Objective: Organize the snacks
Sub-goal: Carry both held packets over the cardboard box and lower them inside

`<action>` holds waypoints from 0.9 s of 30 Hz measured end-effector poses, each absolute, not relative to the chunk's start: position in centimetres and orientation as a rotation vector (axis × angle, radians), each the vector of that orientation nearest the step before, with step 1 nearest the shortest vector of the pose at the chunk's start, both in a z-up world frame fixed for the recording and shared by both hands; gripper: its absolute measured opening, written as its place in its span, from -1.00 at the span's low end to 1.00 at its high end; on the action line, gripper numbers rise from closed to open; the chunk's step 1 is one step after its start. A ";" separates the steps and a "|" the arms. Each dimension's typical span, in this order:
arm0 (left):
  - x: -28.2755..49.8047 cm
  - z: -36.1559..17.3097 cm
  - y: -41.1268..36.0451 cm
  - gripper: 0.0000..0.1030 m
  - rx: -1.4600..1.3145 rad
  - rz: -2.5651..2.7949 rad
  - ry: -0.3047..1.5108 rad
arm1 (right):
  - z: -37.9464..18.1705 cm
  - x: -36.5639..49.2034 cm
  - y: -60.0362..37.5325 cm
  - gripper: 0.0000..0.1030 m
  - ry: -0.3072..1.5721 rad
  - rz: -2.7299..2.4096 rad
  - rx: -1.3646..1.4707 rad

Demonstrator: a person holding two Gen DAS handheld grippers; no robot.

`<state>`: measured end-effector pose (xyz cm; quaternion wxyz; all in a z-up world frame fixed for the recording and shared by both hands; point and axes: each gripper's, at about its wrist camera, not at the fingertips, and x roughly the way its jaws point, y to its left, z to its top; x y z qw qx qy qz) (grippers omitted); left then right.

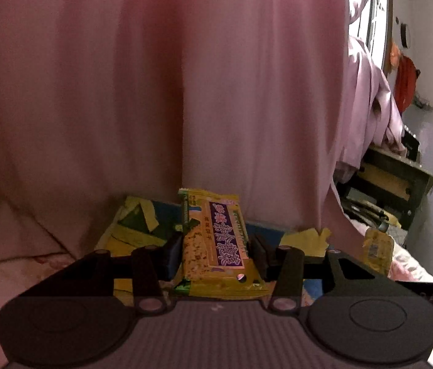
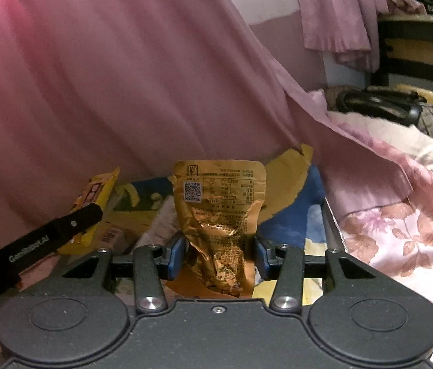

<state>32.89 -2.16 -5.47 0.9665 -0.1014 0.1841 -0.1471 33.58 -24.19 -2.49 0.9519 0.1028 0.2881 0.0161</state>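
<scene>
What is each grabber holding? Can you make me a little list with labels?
left gripper: jaws shut on a yellow rectangular snack packet with a purple label
right gripper: jaws shut on a crinkled gold foil pouch with a QR code
under them: a torn blue and yellow cardboard box
backdrop: pink curtain
to the right: floral pink bedding

Bed w/ pink floral sheet (image 2: 400, 246). A blue-and-yellow box (image 2: 293, 215), flaps torn, lies on it against the pink curtain (image 2: 124, 92).
</scene>
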 end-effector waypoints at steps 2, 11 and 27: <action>33.1 -5.6 -2.4 0.00 -0.176 -0.299 0.368 | -3.0 34.2 -24.6 -0.07 0.611 0.022 0.230; 34.8 -6.8 -2.9 0.00 -0.137 -0.306 0.461 | -3.8 35.4 -23.3 -0.07 0.689 0.008 0.153; 36.1 -8.2 -3.2 0.00 -0.150 -0.314 0.532 | -5.3 35.7 -22.4 -0.03 0.719 0.024 0.139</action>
